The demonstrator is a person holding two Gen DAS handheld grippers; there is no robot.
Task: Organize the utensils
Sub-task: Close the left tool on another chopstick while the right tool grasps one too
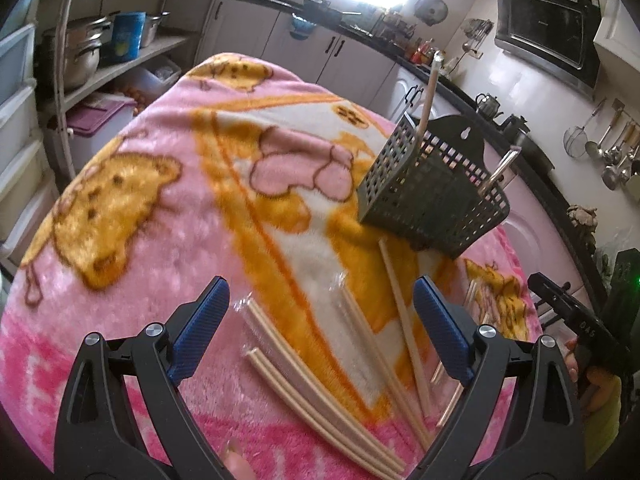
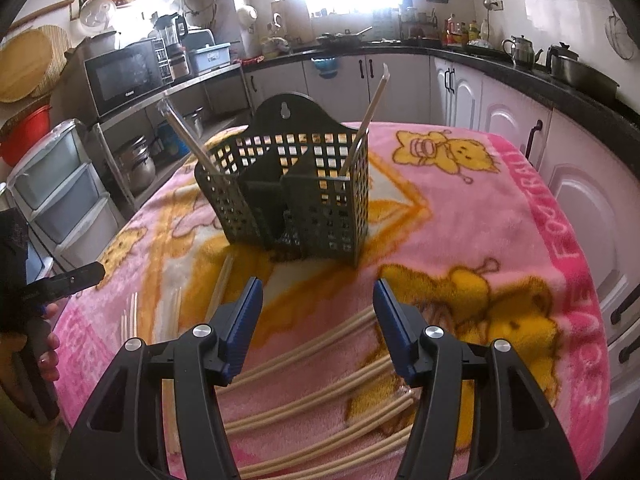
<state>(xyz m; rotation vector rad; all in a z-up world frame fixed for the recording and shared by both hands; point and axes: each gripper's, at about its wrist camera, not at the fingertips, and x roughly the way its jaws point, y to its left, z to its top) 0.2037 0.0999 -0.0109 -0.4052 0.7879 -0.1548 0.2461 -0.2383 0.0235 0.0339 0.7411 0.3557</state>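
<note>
A dark green slotted utensil holder (image 2: 296,196) stands on a pink and orange blanket (image 2: 472,216), with two wrapped chopstick pairs leaning out of it, one at the left (image 2: 188,136) and one at the right (image 2: 366,120). The holder (image 1: 436,192) sits at the right in the left wrist view. Several pale chopsticks (image 2: 320,392) lie on the blanket under my right gripper (image 2: 318,292), which is open and holds nothing. My left gripper (image 1: 320,292) is open too, above more chopsticks (image 1: 320,392), some of them in clear wrappers.
White kitchen cabinets (image 2: 500,120) with a dark counter run behind the table. A metal shelf with pots (image 1: 84,52) and plastic drawers (image 2: 60,200) stand at the left. The other gripper (image 1: 568,312) shows at the right edge of the left wrist view.
</note>
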